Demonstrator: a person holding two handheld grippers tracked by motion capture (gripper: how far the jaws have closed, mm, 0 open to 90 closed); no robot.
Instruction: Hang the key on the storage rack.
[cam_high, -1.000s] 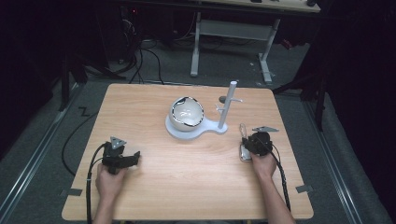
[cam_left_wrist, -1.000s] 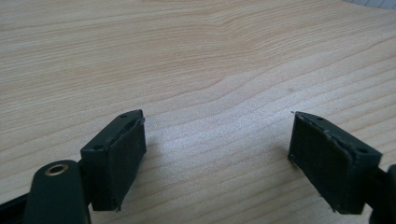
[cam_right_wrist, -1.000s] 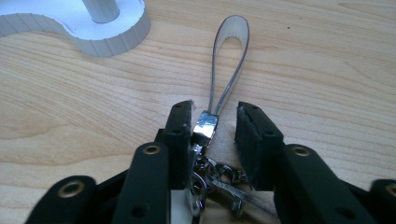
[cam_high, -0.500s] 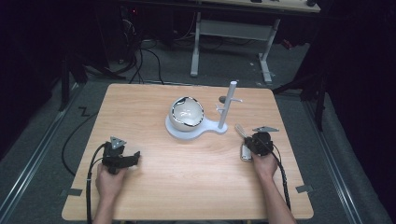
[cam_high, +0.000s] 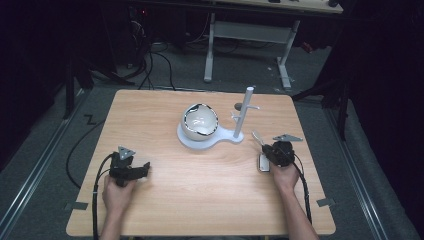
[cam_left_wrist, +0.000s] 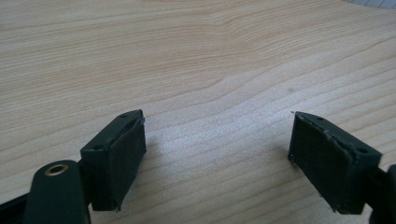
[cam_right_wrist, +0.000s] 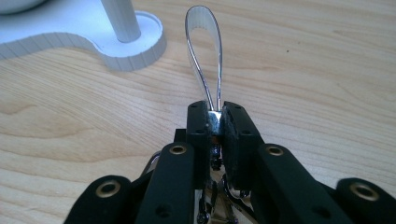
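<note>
My right gripper (cam_high: 265, 147) (cam_right_wrist: 215, 115) rests low on the table's right side, shut on the handle of a shiny metal spoon (cam_right_wrist: 204, 44). The spoon (cam_high: 257, 136) points from the jaws toward a white stand base (cam_high: 214, 141) (cam_right_wrist: 84, 35). A white bowl (cam_high: 199, 121) with a dark rim sits on that base, and a white post (cam_high: 245, 112) (cam_right_wrist: 120, 18) with short pegs rises from its right end. My left gripper (cam_high: 143, 168) (cam_left_wrist: 217, 151) is at the table's front left, open over bare wood with nothing between its fingers.
The wooden table (cam_high: 165, 110) carries only the stand in its middle. A small silvery flat piece (cam_high: 263, 163) lies beside my right hand. A grey plate (cam_high: 286, 137) lies near the right edge. Cables trail off the front edge.
</note>
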